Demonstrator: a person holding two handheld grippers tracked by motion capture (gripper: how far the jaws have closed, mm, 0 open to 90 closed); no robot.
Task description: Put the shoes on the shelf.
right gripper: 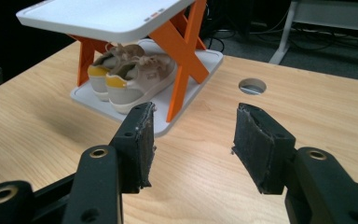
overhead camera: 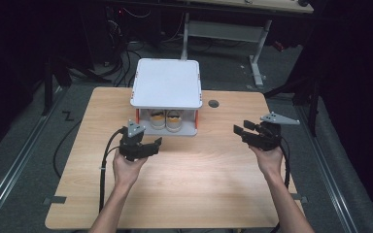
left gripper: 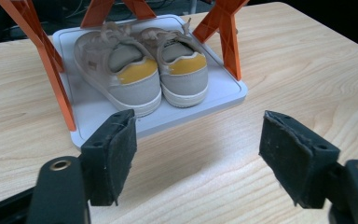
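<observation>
Still, both claws gape wide, empty — left claw (overhead camera: pixel 143 145) nearing the shoes (left gripper: pixel 142 70) could snag the rack's orange legs (left gripper: pixel 51 65).

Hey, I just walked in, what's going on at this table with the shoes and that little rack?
A person sits at a wooden table holding tongs in each hand. The left tongs and right tongs are both open and empty, held above the tabletop. Between and beyond them stands a small two-level rack with white shelves and orange legs. A pair of beige shoes with yellow heels sits on its lower shelf, heels facing the person. Nothing is being gripped right now.
</observation>
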